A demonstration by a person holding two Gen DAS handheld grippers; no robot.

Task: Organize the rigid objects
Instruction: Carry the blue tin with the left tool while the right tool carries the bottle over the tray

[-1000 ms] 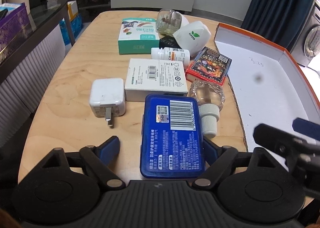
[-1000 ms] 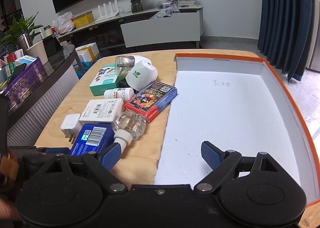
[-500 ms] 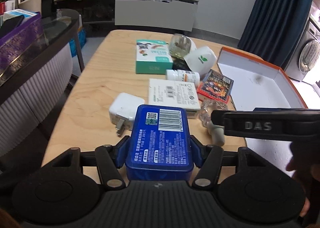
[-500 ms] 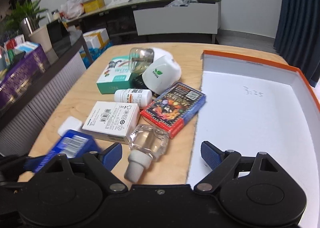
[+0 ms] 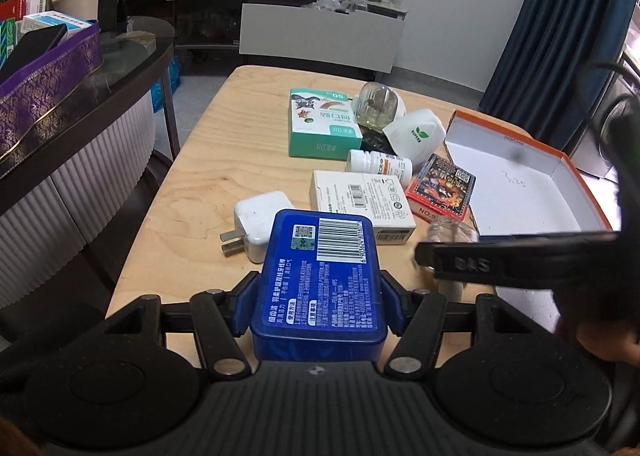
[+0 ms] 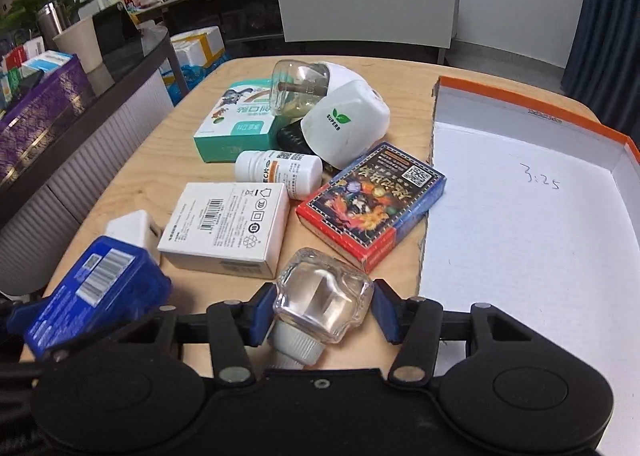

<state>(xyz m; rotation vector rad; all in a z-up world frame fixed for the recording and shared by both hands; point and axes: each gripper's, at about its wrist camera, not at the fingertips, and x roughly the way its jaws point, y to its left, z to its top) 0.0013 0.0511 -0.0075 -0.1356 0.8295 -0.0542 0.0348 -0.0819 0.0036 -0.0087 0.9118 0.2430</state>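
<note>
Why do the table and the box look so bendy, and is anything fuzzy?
Left wrist view: the fisheye lens curves the table edge, and the right gripper's arm crossing close by looks smeared. Right wrist view: the orange-rimmed box bows outward, while the clear bottle stays sharp.

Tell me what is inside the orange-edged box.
The orange-edged box shows only its bare white floor with the handwritten "3:25". No object lies in the visible part; the right gripper hides its near corner.

card box left of tray, pill bottle behind
</note>
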